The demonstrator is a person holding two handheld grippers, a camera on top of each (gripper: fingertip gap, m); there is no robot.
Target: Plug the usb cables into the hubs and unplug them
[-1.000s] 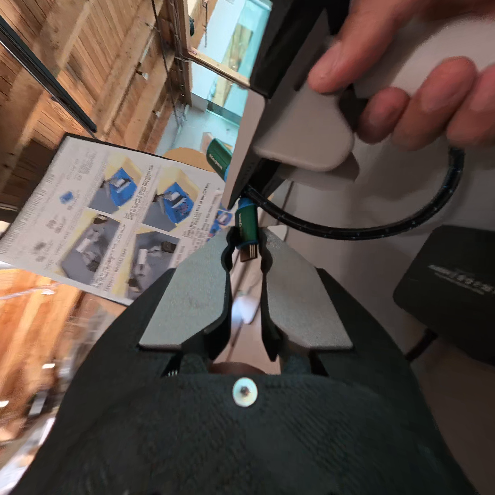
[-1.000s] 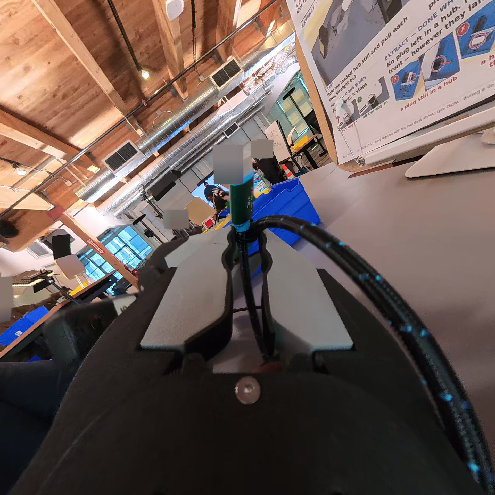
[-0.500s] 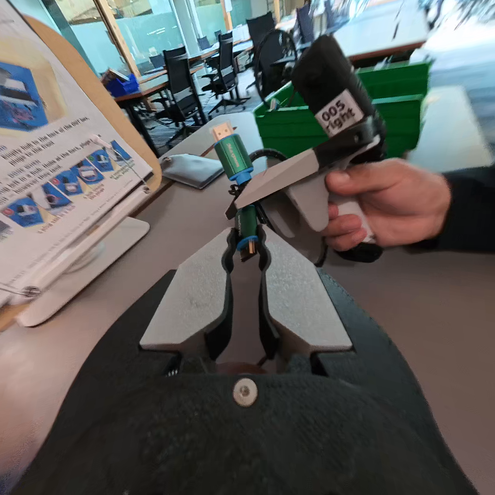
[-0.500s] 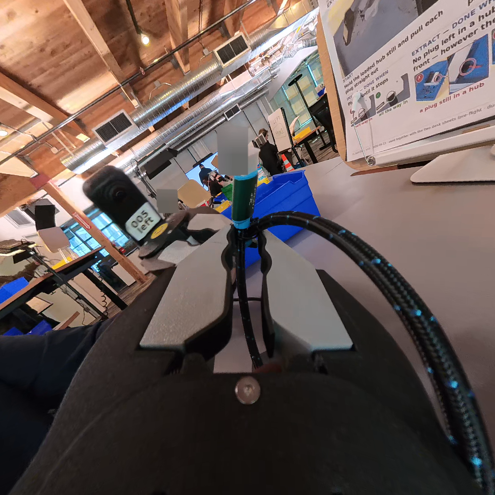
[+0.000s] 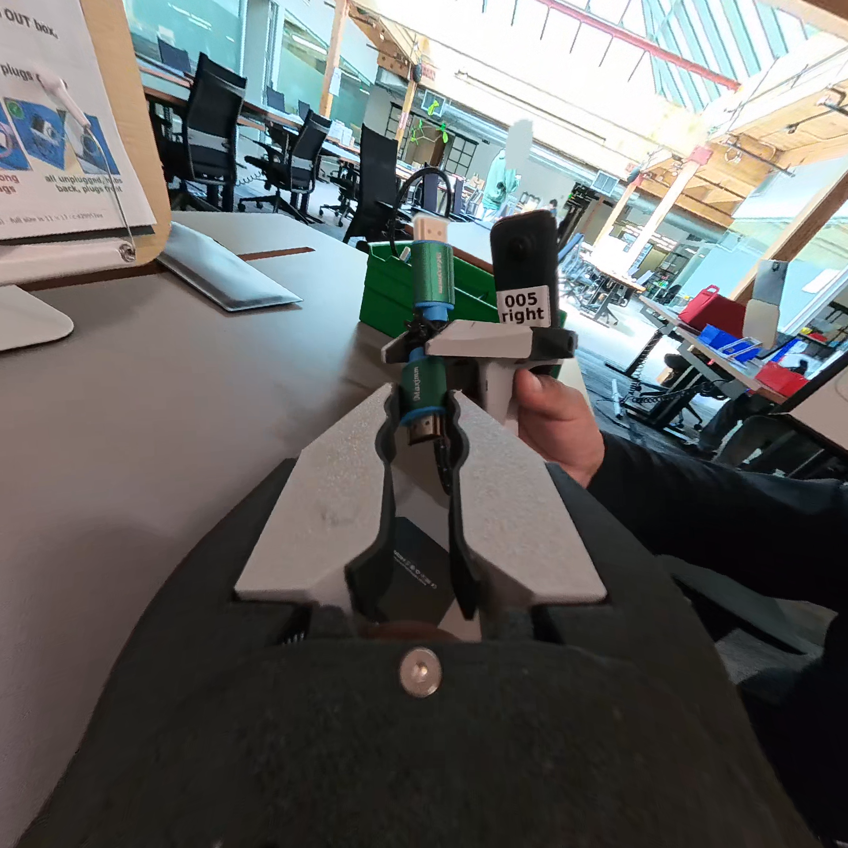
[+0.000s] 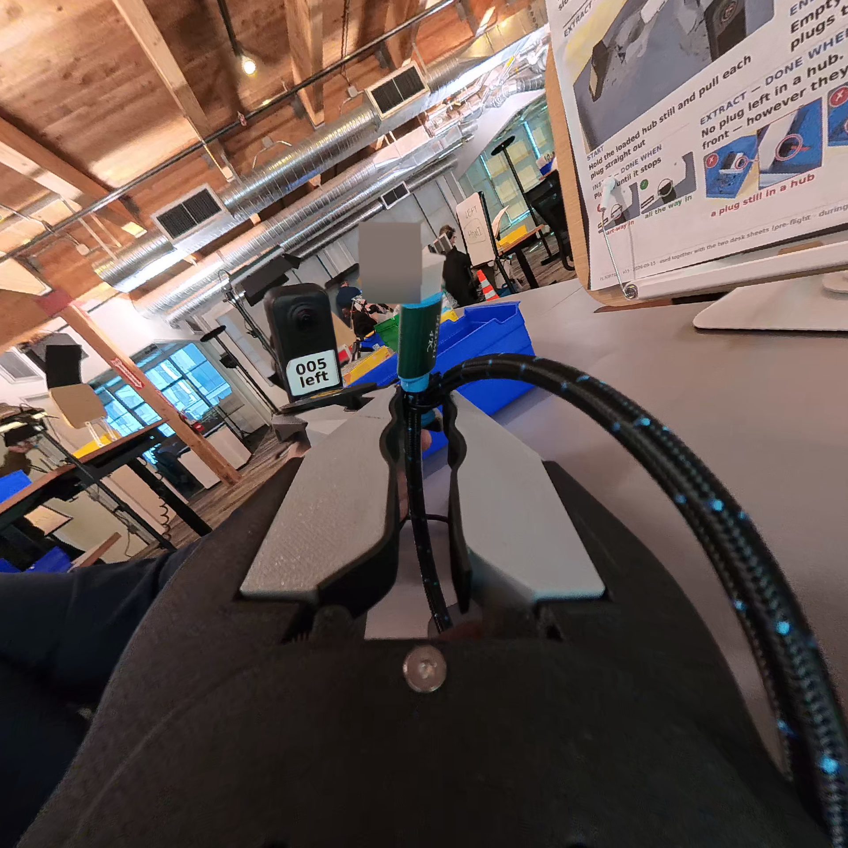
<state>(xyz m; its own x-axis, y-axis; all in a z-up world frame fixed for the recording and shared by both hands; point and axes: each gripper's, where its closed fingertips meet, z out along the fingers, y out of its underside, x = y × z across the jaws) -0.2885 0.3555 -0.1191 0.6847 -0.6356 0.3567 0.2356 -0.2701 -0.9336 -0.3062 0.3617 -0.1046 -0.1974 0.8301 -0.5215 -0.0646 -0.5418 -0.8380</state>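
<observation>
1. Braided cable (image 6: 688, 482), black with blue flecks, is held in the air above the table (image 5: 183, 413). It ends in two green metal-shelled plugs with blue collars.
2. Lower green plug (image 5: 422, 399) is clamped between the tips of the left tongs (image 5: 422, 413), which are narrowed onto its shell. Its metal tip is pointed back toward the camera, at 6 o'clock.
3. Right tongs (image 5: 413, 348) are closed on the cable bundle just under the upper green plug (image 5: 431, 275), which is stood upright toward 12 o'clock. A thin tie is seen around the bundle at the grip.
4. The two tongs are almost touching, tip to tip. The rest of the cable is looped out to 3 o'clock in the right wrist view.
5. A hand (image 5: 555, 422) is seen on the right handle.
6. A green bin (image 5: 390, 293) is seen at 12 o'clock behind the plugs, a blue bin (image 6: 486, 348) beyond them in the right wrist view, and a sheet stand (image 5: 69, 137) at 10 o'clock.
7. A black box (image 5: 413, 564) is glimpsed under the left tongs. Whether it is touched cannot be told.
</observation>
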